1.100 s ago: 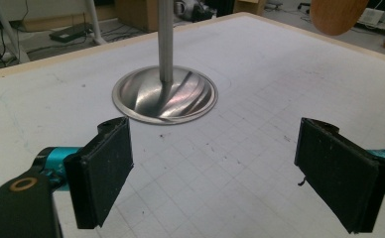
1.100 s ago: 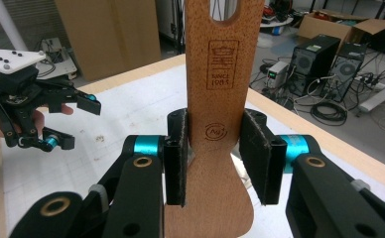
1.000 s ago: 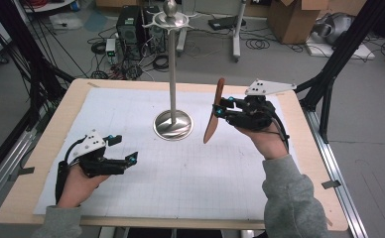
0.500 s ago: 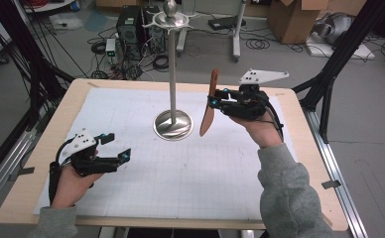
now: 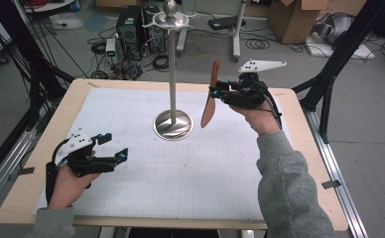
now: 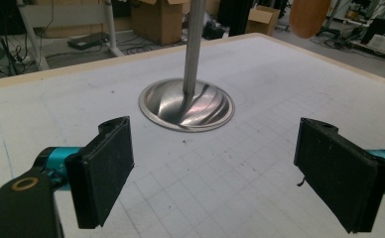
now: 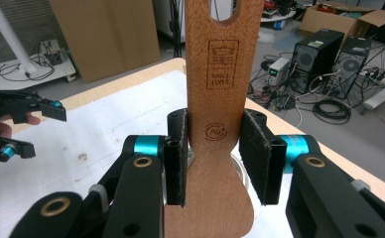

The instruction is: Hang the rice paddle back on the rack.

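A wooden spatula [image 5: 208, 112] hangs upright in the air to the right of a metal stand [image 5: 172, 125], blade down. My right gripper [image 5: 215, 92] is shut on its neck. In the right gripper view the handle [image 7: 213, 64], with a stamped logo and a hanging hole, rises between the pads of that gripper [image 7: 214, 154]. My left gripper [image 5: 113, 147] rests low at the front left of the table, open and holding nothing. In the left gripper view the left gripper [image 6: 215, 173] faces the stand's round base [image 6: 186, 104], and the spatula's blade tip [image 6: 308, 15] shows at the top right.
The stand has a thin pole [image 5: 172, 74] and a hooked top [image 5: 169, 19], high above the white gridded mat [image 5: 190, 173]. The table's wooden edge [image 5: 131, 220] frames the mat. Boxes, computers and cables lie on the floor beyond the table.
My right gripper has carried the spatula upward and leftward, closer to the stand. My left gripper shifted a little to the left and then stayed still.
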Demonstrator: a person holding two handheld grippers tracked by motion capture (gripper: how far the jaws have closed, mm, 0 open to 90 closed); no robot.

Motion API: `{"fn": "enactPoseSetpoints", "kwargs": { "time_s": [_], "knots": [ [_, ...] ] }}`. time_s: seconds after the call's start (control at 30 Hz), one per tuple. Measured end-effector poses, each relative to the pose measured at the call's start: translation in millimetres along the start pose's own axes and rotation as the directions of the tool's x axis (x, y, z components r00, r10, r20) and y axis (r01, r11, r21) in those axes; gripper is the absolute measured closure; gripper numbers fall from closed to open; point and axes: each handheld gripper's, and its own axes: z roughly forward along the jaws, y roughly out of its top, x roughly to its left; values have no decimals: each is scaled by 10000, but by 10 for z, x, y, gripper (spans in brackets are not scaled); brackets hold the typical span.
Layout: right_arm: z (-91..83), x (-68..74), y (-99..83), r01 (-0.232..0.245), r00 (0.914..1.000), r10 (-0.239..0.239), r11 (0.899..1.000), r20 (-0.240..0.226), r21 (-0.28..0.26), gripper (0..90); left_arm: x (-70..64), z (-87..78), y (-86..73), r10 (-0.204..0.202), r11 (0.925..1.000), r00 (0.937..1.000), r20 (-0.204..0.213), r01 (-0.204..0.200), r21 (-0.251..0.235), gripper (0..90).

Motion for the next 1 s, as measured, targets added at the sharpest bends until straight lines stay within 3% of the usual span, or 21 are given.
{"fn": "enactPoseSetpoints", "kwargs": {
  "time_s": [0.4,0.6,0.83,1.0],
  "knots": [
    [34,19,204,233,9997,-233,9997,90,-19,648,10,5,-10,-53,10000,10000,30,53,-24,160],
    [54,30,315,328,9994,-329,9993,-99,-159,648,7,14,-31,-64,10000,9999,134,63,58,161],
    [100,29,443,389,9991,-392,9991,-180,-156,648,49,12,-82,-27,9995,10000,-90,29,319,161],
    [140,-10,513,425,9990,-428,9989,-163,-201,648,48,-21,-66,6,9997,9999,-133,-3,230,161]
  ]
}}
